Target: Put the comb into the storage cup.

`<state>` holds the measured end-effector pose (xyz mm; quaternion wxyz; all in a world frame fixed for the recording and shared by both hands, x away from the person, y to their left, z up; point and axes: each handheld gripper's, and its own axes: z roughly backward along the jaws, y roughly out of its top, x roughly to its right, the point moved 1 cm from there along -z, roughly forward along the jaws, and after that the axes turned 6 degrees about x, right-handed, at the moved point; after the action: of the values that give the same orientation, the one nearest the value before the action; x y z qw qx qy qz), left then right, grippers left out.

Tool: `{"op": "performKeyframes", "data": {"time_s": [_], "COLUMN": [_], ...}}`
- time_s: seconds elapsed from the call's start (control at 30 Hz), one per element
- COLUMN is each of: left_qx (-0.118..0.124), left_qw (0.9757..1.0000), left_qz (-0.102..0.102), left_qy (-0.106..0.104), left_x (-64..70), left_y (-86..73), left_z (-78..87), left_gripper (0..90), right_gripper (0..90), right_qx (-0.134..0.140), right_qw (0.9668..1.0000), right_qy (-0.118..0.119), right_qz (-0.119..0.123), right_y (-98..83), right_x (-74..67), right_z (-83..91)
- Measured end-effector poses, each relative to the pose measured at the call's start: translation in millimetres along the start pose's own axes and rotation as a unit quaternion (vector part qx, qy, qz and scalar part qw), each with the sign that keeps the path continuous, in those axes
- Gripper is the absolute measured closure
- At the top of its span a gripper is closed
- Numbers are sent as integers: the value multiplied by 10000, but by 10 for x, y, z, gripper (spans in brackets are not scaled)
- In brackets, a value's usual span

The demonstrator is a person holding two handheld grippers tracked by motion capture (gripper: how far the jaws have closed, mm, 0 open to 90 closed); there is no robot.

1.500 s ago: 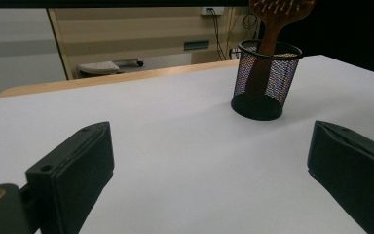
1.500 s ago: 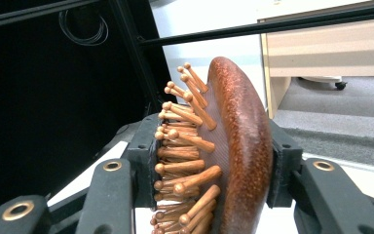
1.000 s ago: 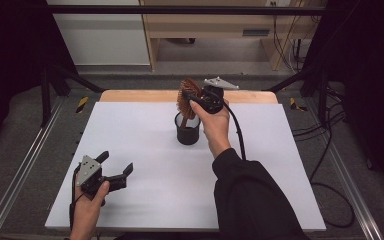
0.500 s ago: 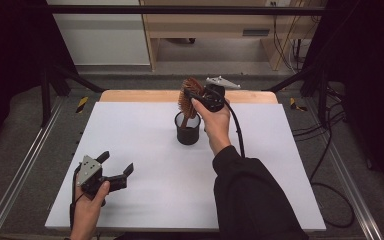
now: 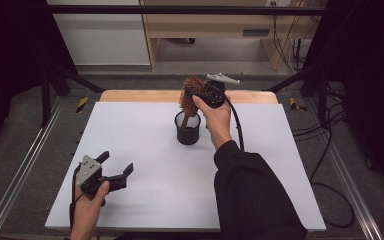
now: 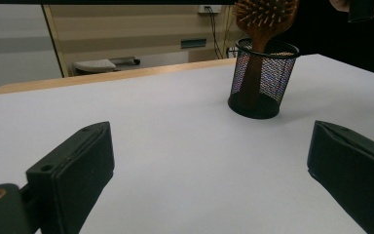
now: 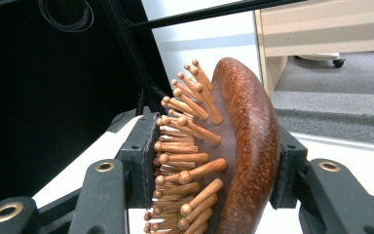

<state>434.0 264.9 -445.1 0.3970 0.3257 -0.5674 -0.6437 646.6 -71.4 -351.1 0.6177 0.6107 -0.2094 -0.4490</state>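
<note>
A wooden hairbrush [image 5: 189, 102] stands with its handle down inside a black mesh cup [image 5: 187, 131] at the back middle of the white table [image 5: 145, 135]. My right gripper [image 5: 194, 91] is shut on the brush's head. In the right gripper view the pads [image 7: 139, 156] press the bristle side and the rounded back of the hairbrush [image 7: 243, 141]. My left gripper [image 5: 116, 163] rests near the front left edge, open and holding nothing. Its view looks across the table between its wide-apart jaws at the mesh cup [image 6: 262, 80] and the brush [image 6: 265, 14].
A wooden strip [image 5: 130, 96] runs along the table's back edge. Metal rails [image 5: 25, 170] flank the table on both sides, with dark curtains beyond. A cable [image 5: 237, 125] trails from the right gripper along the sleeve. A light cabinet [image 5: 205, 30] stands behind.
The right gripper and the brush head have risen very slightly above the cup. The left gripper has stayed in place, open.
</note>
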Motion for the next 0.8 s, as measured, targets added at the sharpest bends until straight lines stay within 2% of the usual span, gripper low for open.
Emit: {"op": "performKeyframes", "data": {"time_s": [0.6,0.8], "left_qx": [-24,-34], "left_qw": [10000,10000], "left_qz": [-22,-25], "left_qy": [-33,10], "left_x": [11,4], "left_y": [-3,-3], "left_z": [-8,-4], "left_gripper": [36,36], "right_gripper": [459,451], "right_qx": [-109,-107], "right_qw": [9999,9999], "right_qy": [-29,-44], "right_qz": [-33,9], "right_y": [7,2], "right_x": [115,103], "right_z": [29,39]}}
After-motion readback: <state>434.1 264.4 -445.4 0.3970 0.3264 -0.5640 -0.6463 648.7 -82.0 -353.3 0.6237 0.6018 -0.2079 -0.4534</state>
